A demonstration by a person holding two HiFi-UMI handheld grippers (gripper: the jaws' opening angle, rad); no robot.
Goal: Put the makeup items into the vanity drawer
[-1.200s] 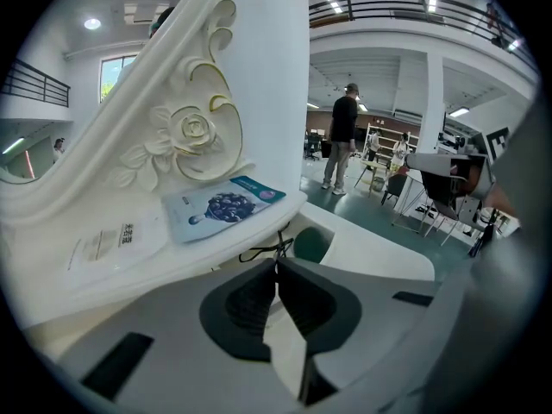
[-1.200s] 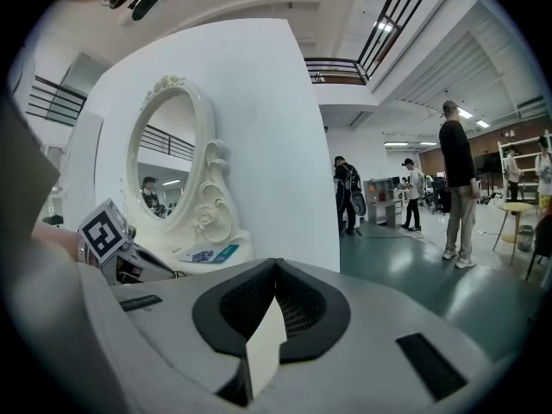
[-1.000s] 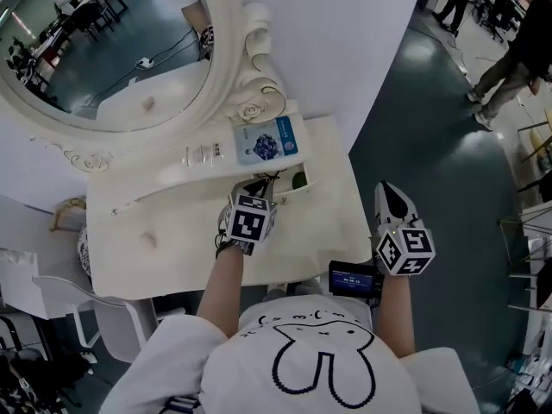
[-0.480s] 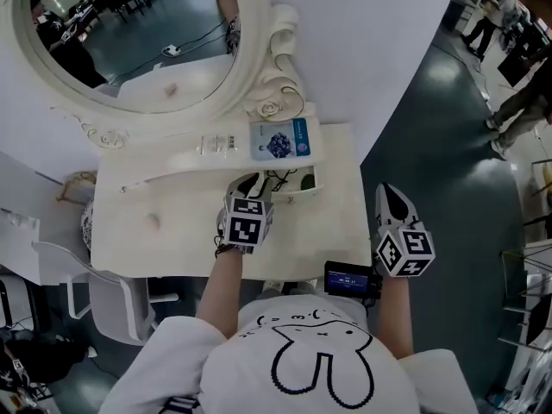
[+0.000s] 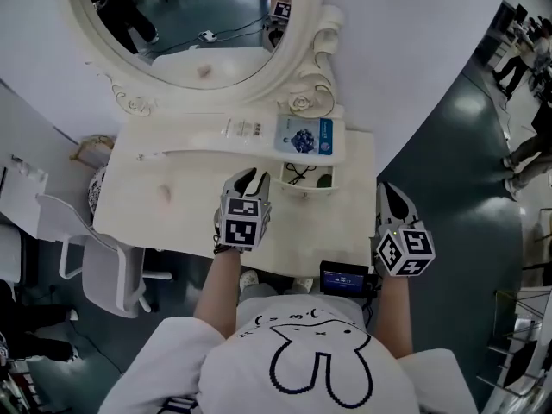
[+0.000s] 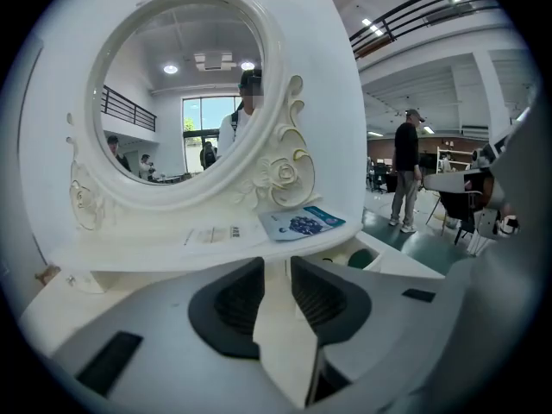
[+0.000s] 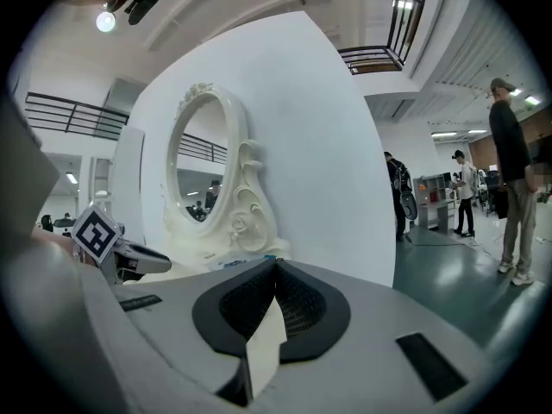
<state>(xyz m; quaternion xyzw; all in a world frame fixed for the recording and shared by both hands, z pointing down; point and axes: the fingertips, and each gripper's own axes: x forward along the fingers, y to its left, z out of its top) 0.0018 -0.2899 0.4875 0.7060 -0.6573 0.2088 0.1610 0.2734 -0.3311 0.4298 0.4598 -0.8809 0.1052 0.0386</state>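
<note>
An oval mirror (image 5: pixel 198 15) in an ornate, carved white frame stands upright against a curved white backdrop panel (image 5: pixel 405 33), and its glass reflects the hall behind. A white chair (image 5: pixel 103 266) stands at the left of the scene on a glossy, dark grey-green floor (image 5: pixel 448 153). A person in dark clothes (image 6: pixel 405 179) stands well apart to the right, with further people beyond.

The cream table (image 5: pixel 172 210) was mostly bare. On its raised far shelf (image 5: pixel 185 138) lay a blue-printed sachet (image 5: pixel 308 136) at the right, with a pale flat packet (image 5: pixel 245 128) just left of it. Just nearer than the sachet, a small drawer (image 5: pixel 304 193) stood open.
</note>
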